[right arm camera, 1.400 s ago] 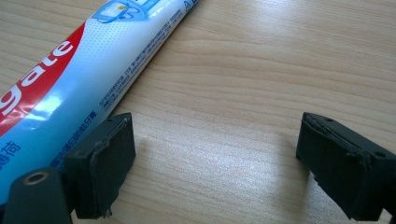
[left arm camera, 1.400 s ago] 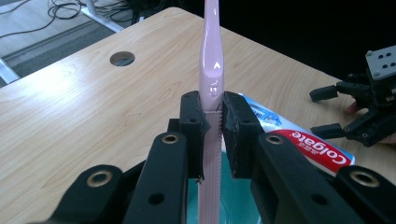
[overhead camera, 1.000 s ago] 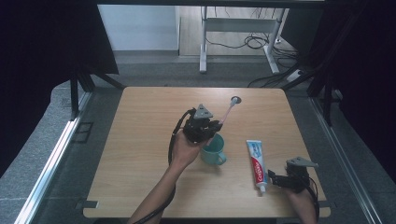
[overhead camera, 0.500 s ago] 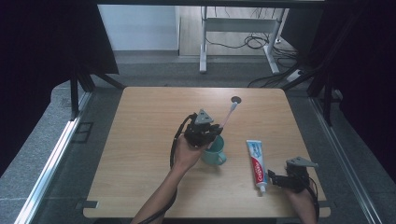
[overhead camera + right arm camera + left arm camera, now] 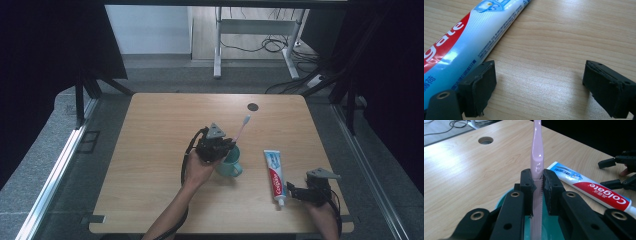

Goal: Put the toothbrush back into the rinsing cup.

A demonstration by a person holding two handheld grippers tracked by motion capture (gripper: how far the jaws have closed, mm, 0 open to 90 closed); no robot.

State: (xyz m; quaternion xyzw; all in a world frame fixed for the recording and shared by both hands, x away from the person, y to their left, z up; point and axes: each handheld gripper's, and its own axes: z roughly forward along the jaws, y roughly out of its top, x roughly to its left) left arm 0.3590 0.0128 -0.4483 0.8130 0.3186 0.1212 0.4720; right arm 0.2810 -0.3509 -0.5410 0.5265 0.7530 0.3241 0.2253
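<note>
My left gripper [image 5: 223, 147] [image 5: 538, 182] is shut on a pink toothbrush [image 5: 241, 128] [image 5: 537, 150], which stands tilted with its head up and to the right and its lower end inside a teal mug [image 5: 230, 162] [image 5: 506, 197] at the table's middle. A white, red and blue toothpaste tube [image 5: 274, 174] [image 5: 594, 187] [image 5: 466, 42] lies flat to the right of the mug. My right gripper [image 5: 291, 191] [image 5: 537, 87] rests open near the front right edge, its left jaw beside the tube's lower end with bare table between the jaws.
The wooden table [image 5: 160, 130] has a round cable hole [image 5: 253, 106] [image 5: 485, 140] near its far edge. Grey floor and metal rails surround it, with a desk frame and cables behind. My right gripper [image 5: 621, 172] shows far off in the left gripper view.
My left gripper has sunk with the toothbrush, bringing its lower end down into the mug. The right gripper and the toothpaste tube have stayed where they were.
</note>
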